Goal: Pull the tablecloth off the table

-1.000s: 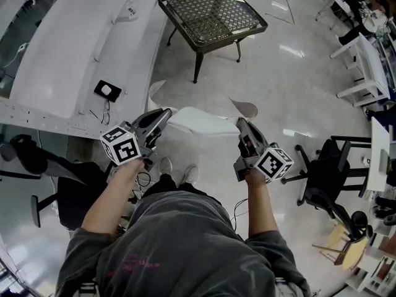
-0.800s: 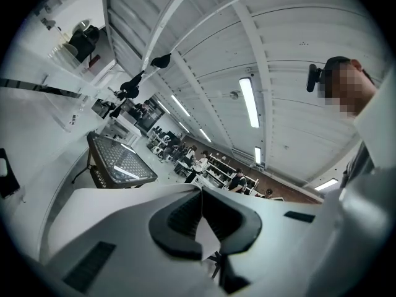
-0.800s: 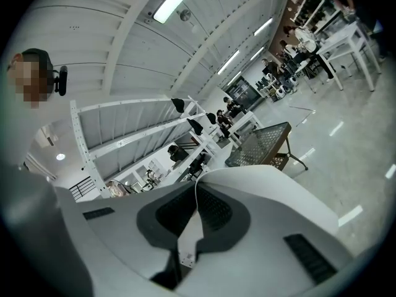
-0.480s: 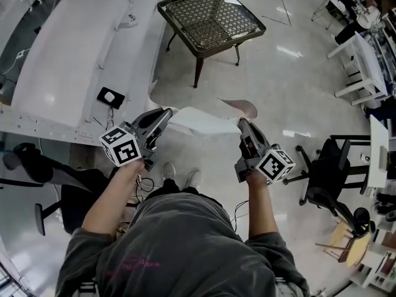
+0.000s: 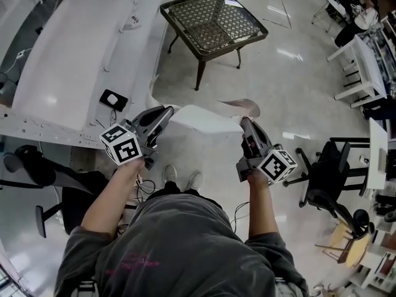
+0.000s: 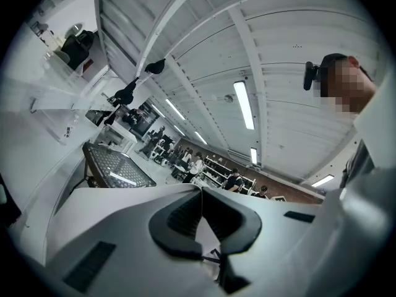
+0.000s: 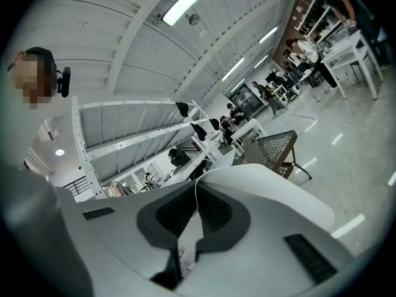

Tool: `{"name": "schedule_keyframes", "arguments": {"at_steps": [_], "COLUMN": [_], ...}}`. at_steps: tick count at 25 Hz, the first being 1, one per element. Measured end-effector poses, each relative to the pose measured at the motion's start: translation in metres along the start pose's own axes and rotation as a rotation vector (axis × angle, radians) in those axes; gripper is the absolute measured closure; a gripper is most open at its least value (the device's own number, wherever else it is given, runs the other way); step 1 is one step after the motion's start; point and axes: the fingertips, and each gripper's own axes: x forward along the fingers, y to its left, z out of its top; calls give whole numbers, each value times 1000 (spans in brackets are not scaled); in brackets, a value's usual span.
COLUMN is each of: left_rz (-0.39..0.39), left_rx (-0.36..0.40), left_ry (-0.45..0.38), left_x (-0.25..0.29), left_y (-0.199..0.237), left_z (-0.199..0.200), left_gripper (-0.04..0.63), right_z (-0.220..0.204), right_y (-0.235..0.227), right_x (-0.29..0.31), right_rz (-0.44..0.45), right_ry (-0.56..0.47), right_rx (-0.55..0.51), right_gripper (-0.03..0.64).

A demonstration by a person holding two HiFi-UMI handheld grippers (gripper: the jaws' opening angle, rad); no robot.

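On my left gripper [image 5: 166, 112] the fingers [image 6: 176, 220] are pressed together, with only a thin white fold of the tablecloth [image 5: 203, 119] pinched between the dark pads. My right gripper [image 5: 244, 124] is the same: its fingers [image 7: 218, 214] are closed on another edge of the cloth, which shows as a pale sliver running down between the pads.

In the head view the tablecloth hangs as a white band between the two grippers at the centre of the frame, above the glossy floor [image 5: 291, 91] and just ahead of my shoes [image 5: 180, 179]. One loose corner curls up near the right gripper.

The cloth is well apart from the mesh-topped bench [image 5: 213, 17], which stands at the upper centre with its dark lattice top uncovered. A long white bench [image 5: 68, 54] fills the upper left, and a black office chair [image 5: 325, 181] stands at the right.
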Motion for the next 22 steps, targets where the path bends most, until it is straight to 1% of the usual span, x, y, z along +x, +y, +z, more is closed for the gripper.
{"name": "schedule_keyframes", "arguments": {"at_steps": [5,22], "left_rz": [-2,-4], "left_rx": [1,3], "left_ry": [-2,-16], "left_x": [0,7], "left_y": [-1,3], "left_z": [1,5], "left_gripper": [594,594], "right_z": [-1,4], "right_y": [3,-2], "right_x": [-1,7], "right_rz": [-16,5], "right_ry": [8,3], "right_rx": [6,-15], "right_gripper": [612,611]}}
